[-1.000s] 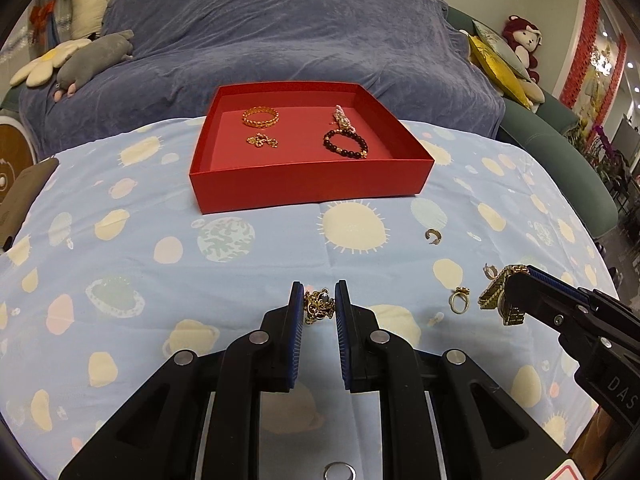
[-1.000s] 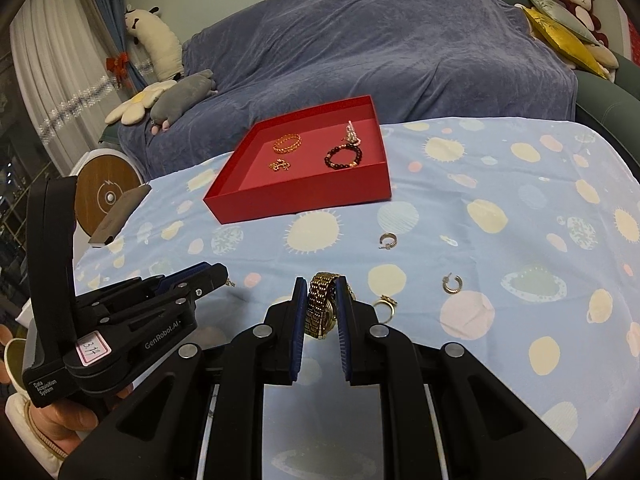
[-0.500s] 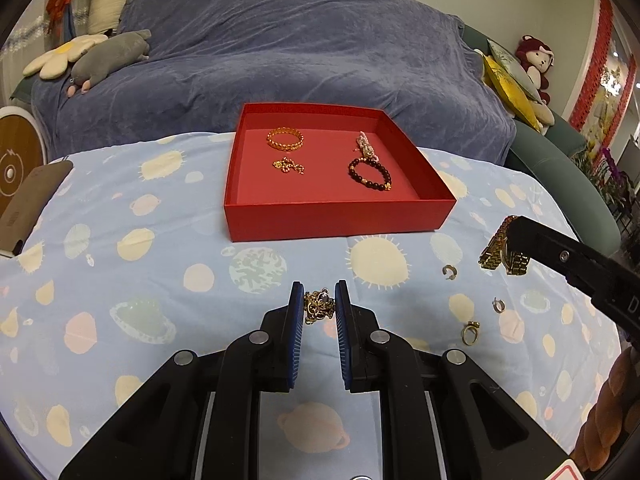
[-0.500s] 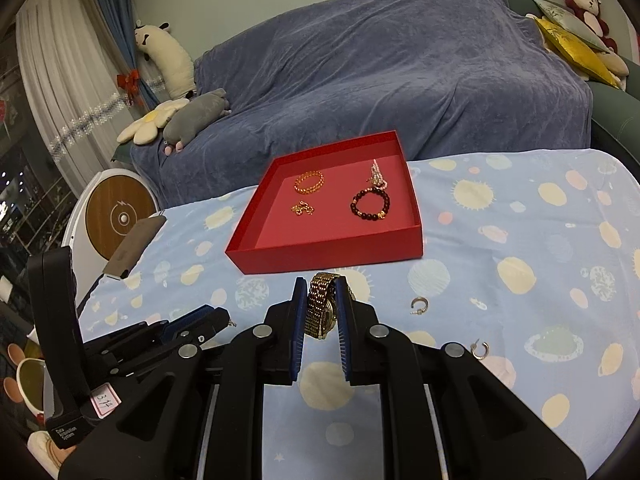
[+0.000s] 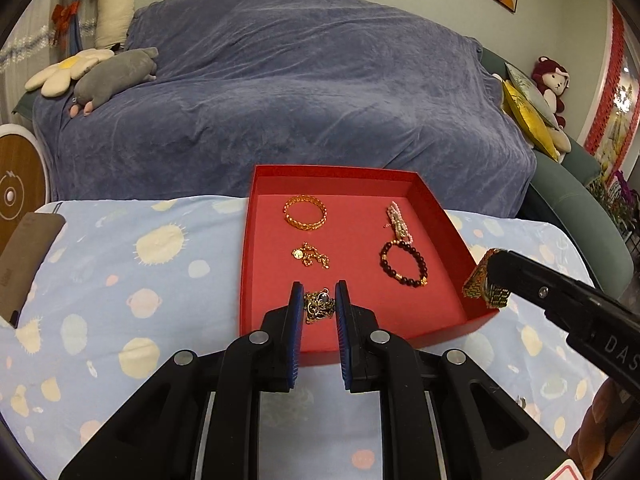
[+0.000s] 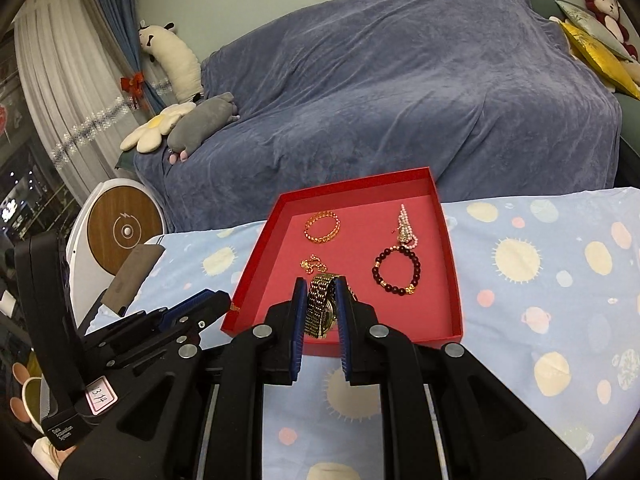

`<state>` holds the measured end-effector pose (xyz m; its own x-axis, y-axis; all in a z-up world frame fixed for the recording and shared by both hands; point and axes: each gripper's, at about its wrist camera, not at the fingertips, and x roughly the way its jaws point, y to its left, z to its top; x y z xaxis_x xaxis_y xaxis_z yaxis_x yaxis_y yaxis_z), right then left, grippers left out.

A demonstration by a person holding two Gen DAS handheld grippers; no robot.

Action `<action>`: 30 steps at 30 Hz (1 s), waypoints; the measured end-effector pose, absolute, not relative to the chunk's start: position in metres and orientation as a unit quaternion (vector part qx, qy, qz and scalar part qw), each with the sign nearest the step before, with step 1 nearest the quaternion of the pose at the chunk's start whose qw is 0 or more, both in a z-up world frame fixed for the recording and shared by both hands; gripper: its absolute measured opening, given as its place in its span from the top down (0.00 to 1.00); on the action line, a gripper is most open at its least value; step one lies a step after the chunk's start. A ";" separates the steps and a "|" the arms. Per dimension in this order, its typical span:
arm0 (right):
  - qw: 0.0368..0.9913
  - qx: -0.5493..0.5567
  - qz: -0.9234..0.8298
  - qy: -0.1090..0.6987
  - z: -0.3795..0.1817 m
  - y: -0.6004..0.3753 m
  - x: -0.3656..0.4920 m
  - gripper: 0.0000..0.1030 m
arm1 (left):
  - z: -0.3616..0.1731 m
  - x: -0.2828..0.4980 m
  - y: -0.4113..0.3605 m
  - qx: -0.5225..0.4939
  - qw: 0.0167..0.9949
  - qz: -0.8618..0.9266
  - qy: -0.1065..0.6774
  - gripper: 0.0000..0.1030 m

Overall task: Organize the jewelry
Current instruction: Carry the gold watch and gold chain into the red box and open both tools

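Note:
A shallow red tray [image 5: 448, 220] [image 6: 450, 240] lies on the blue patterned tablecloth. It holds a gold bangle [image 5: 306, 209], a small gold chain [image 5: 311, 255], a pink bead piece [image 5: 397, 220] and a dark bead bracelet [image 5: 403, 263]. My left gripper [image 5: 319, 304] is shut on a tangled gold necklace [image 5: 319, 306], above the tray's near part. My right gripper [image 6: 321, 308] is shut on a gold watch [image 6: 320, 312] over the tray's near edge; the watch also shows in the left wrist view [image 5: 482, 284] at the tray's right front corner.
A sofa under a blue-grey throw [image 5: 300, 92] stands behind the table, with plush toys [image 5: 112, 76] on its left end. A brown flat object [image 5: 28, 256] lies at the table's left edge. A round wooden-faced device [image 6: 126, 230] stands to the left.
Both grippers have moved forward from the open tablecloth to the tray, each carrying its piece. The loose rings on the cloth have dropped out of view.

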<state>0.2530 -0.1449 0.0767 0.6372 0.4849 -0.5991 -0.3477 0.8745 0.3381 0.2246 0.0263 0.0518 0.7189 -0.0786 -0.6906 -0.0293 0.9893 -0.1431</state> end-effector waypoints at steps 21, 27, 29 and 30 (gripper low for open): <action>0.875 0.123 0.231 0.407 -0.003 -0.128 0.326 0.72 | -0.015 0.292 0.035 -0.091 0.900 0.000 0.426 0.76; 0.894 0.120 0.215 0.375 0.018 -0.141 0.324 0.70 | -0.007 0.292 0.047 -0.110 0.907 0.017 0.407 0.64; 0.896 0.122 0.214 0.370 0.027 -0.145 0.321 0.70 | 0.000 0.290 0.047 -0.111 0.908 0.022 0.403 0.64; 0.897 0.119 0.213 0.369 0.032 -0.146 0.318 0.70 | 0.004 0.289 0.048 -0.110 0.909 0.022 0.401 0.64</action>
